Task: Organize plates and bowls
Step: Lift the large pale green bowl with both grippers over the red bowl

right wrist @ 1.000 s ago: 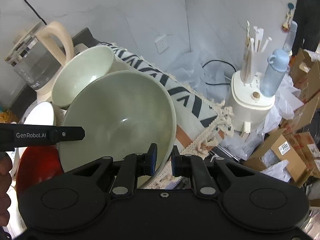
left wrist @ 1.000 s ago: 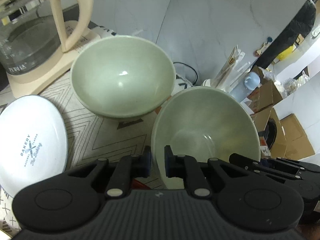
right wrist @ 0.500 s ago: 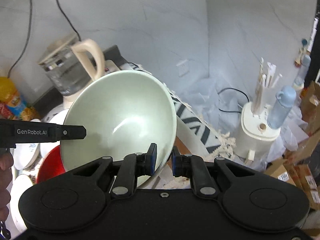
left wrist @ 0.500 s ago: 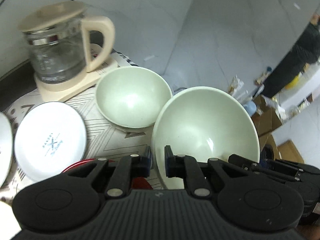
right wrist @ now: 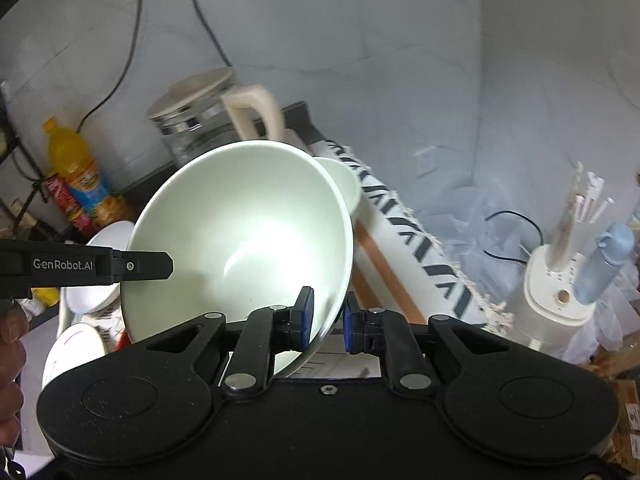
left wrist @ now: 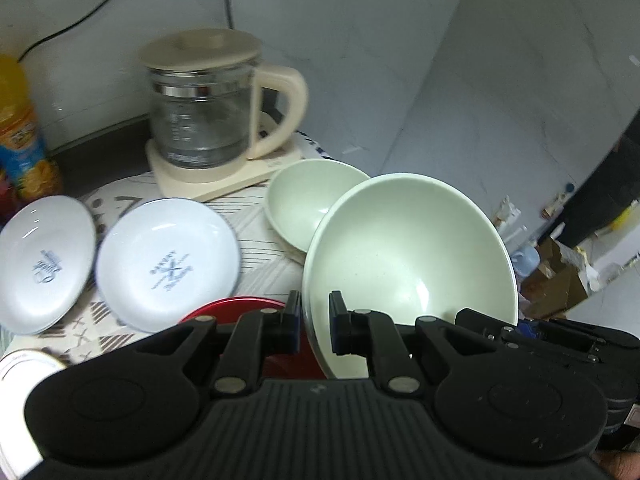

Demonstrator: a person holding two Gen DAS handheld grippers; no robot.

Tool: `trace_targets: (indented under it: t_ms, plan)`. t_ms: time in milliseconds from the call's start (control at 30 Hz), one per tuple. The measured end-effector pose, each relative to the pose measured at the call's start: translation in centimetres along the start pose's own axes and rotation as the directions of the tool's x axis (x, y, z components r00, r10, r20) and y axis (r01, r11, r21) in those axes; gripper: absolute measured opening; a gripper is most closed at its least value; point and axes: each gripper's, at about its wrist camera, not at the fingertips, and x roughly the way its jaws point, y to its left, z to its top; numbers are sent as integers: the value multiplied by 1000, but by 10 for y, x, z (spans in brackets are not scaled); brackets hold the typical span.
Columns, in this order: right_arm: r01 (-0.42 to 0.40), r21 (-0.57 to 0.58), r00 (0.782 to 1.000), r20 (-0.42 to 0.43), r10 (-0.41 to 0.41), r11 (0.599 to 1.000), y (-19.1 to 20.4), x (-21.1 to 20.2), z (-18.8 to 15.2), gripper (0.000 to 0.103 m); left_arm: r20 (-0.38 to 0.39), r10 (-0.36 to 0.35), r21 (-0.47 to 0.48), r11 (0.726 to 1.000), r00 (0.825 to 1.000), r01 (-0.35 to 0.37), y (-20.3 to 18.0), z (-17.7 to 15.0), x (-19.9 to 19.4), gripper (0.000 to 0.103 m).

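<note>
Both grippers grasp one large pale green ceramic bowl point(left wrist: 408, 264), tilted in the air: the left gripper point(left wrist: 314, 322) pinches its left rim, the right gripper point(right wrist: 327, 322) its right rim. A second pale green bowl point(left wrist: 308, 196) sits behind on the patterned cloth point(left wrist: 256, 232). Two white printed plates point(left wrist: 168, 264) lie left, one red dish point(left wrist: 236, 306) nearer, perhaps a plate. One glass kettle point(left wrist: 204, 116) stands behind.
</note>
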Motion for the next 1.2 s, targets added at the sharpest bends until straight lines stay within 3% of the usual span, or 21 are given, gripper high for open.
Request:
trace_targets:
  t_ms: [333,667,1200]
  plan:
    - [-76,-69,997,-21,75,995,32,10,3,15,21,64,-91,994,998,-62,35,-12,-19,12]
    - [-130,-118,989,-86,120,984,61,26,-2,15,-8,111,-171,979,994,-110,66,-26,-22,12]
    - [-131,-152,971,-219,96,980,78,55,-17,16,-116,115,-234,962,987,-140,90,-50,-2,12]
